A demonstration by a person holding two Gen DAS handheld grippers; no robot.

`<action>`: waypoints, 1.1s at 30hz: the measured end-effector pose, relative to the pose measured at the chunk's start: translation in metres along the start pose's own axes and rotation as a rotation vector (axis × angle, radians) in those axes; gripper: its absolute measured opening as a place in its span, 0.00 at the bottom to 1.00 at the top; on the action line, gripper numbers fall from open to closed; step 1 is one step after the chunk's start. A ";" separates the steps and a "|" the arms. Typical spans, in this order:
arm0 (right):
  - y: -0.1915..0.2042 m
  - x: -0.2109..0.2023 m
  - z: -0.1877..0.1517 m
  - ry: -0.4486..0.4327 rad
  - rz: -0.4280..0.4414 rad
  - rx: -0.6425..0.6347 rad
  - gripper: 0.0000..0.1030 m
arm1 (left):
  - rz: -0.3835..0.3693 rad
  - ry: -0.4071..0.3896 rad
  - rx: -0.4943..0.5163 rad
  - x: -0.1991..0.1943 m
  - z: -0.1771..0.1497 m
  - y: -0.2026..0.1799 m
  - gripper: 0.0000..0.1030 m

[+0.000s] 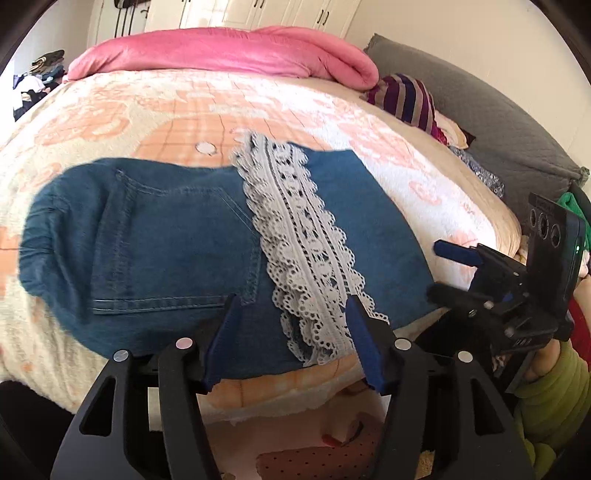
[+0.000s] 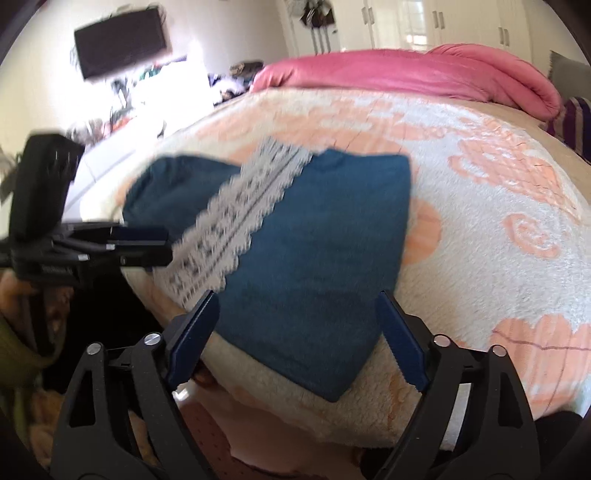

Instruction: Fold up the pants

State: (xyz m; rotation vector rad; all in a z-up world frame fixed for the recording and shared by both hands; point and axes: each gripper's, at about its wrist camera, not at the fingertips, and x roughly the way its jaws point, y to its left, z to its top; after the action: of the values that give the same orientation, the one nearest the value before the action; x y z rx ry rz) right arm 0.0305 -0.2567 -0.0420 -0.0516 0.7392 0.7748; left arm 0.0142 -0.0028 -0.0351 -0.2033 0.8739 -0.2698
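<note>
my right view smeared by motion blur, lace strip (image 2: 236, 218) on the jeans (image 2: 314, 266) unreadable there, wall screen (image 2: 120, 42) streaked, clutter heap (image 1: 37, 79) too small to sort, my green sleeve (image 1: 554, 391) cut off at the edge

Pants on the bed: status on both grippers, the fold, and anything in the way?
Left gripper open, right gripper open, neither holding cloth. Pants lie folded on the blanket, lace trim across the top. Nothing in the way.

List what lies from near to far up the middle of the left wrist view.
Left hand-held gripper → folded denim pants with white lace trim → peach floral blanket → pink duvet → white wardrobe doors.
</note>
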 end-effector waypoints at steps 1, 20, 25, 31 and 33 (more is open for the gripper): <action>-0.002 -0.005 0.003 -0.018 0.006 0.018 0.84 | 0.006 -0.005 -0.002 -0.004 0.000 0.002 0.56; 0.066 0.035 0.114 0.009 0.136 -0.142 0.91 | 0.115 -0.120 -0.122 -0.067 -0.009 0.055 0.92; 0.101 0.061 0.134 0.061 0.177 -0.241 0.91 | 0.125 -0.112 -0.184 -0.065 -0.015 0.076 0.92; 0.134 0.107 0.152 0.162 0.236 -0.307 0.91 | 0.103 -0.093 -0.242 -0.055 -0.019 0.094 0.92; 0.142 0.125 0.155 0.196 0.263 -0.319 0.91 | 0.045 -0.097 -0.275 -0.051 -0.021 0.100 0.91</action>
State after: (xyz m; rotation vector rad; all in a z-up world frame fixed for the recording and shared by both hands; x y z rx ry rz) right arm 0.0885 -0.0294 0.0277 -0.3273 0.8114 1.1465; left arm -0.0185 0.1063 -0.0400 -0.4483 0.8168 -0.0956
